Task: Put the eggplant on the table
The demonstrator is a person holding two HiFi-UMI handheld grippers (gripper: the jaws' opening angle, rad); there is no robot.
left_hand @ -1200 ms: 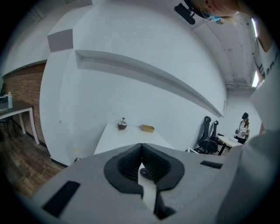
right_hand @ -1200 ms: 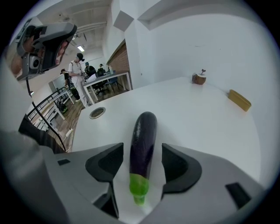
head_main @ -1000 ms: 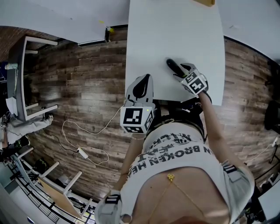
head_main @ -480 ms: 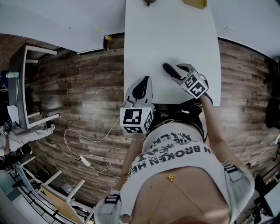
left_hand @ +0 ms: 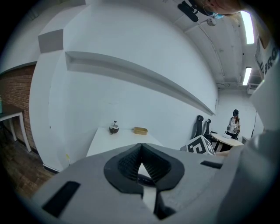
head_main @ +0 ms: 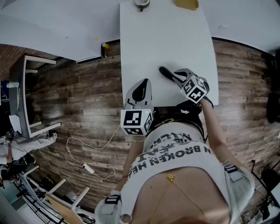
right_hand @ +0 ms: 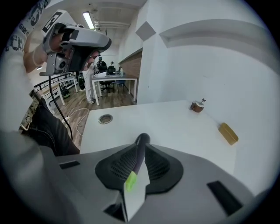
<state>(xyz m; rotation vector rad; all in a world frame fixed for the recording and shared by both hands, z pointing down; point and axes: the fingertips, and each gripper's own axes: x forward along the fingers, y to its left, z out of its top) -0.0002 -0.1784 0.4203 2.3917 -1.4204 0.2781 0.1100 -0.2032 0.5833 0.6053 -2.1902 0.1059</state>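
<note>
A dark purple eggplant [head_main: 165, 73] with a green stem end lies over the near part of the white table [head_main: 175, 35]. My right gripper [head_main: 175, 77] has just been closing and is shut on it. In the right gripper view the eggplant [right_hand: 142, 140] runs lengthwise between the pads, its tip poking past the right gripper [right_hand: 140, 148]. Whether it touches the table I cannot tell. My left gripper [head_main: 142, 85] hovers at the table's near left edge. The left gripper [left_hand: 140, 146] is shut with its tips meeting and nothing between them.
At the table's far end stand a small brown round object [head_main: 141, 3] and a yellow block [head_main: 186, 3]. A round cable hole [right_hand: 105, 118] sits in the tabletop. On the wooden floor lie a white cable [head_main: 87, 153] and a side table [head_main: 22, 87].
The right gripper's jaws have closed on the eggplant and it has lifted a little. The left gripper has stayed where it was.
</note>
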